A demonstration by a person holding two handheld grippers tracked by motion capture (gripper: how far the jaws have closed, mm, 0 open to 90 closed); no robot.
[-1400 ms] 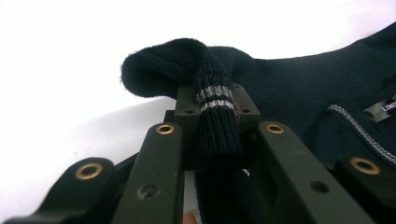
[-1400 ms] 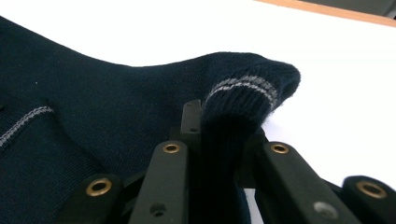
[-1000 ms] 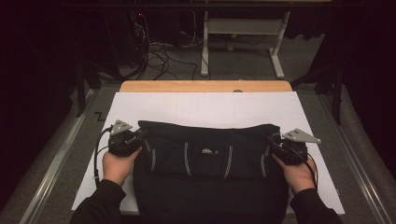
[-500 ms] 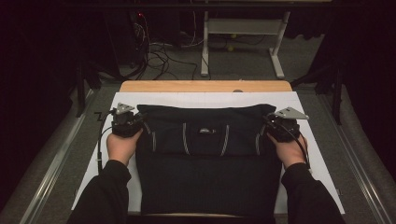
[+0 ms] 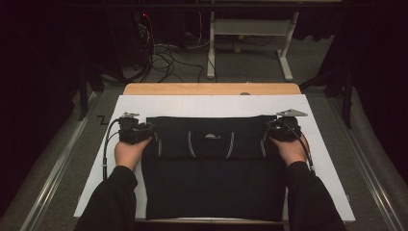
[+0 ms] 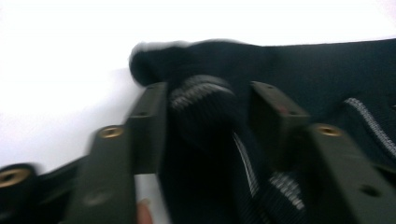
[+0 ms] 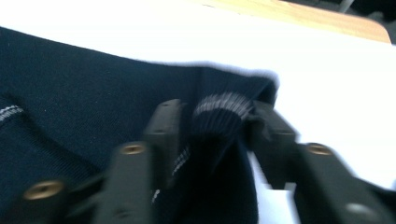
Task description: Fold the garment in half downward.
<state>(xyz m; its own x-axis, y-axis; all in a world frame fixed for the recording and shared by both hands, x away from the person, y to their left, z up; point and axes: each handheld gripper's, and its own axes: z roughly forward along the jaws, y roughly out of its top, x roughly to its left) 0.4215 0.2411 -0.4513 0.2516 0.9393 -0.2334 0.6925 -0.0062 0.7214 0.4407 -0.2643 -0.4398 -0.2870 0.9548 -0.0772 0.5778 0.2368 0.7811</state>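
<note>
**A:** Knitwear first: a dark navy ribbed-knit sweater with thin pale stripes lies flat on the white rectangular table sheet, its lower part folded up over its chest, so the fold reaches almost to the sweater's far edge.

**B:** And the claws?

**A:** The left gripper sits at the sweater's left corner of that folded band, the right gripper at the sweater's right corner. Both have just been opening. In the left gripper view a bunched, striped cuff of the sweater sits between the jaws, which stand about half apart, with a gap showing on at least one side. The right gripper view shows the same: a ribbed, pale-edged roll of the sweater between jaws that are roughly half open and no longer pinching it.

**B:** So which step is this?

**A:** I judge it the release after a fold: the band has been carried across the sweater and laid down, and the grip is being let go.

**B:** What does the next move need?

**A:** Probably drawing both grippers back, away from the sweater's corners, with the jaws wide enough that the cuffs do not snag and drag the fold out of line. After that, a fresh grip on one side of the sweater for the next fold seems likely.
</note>
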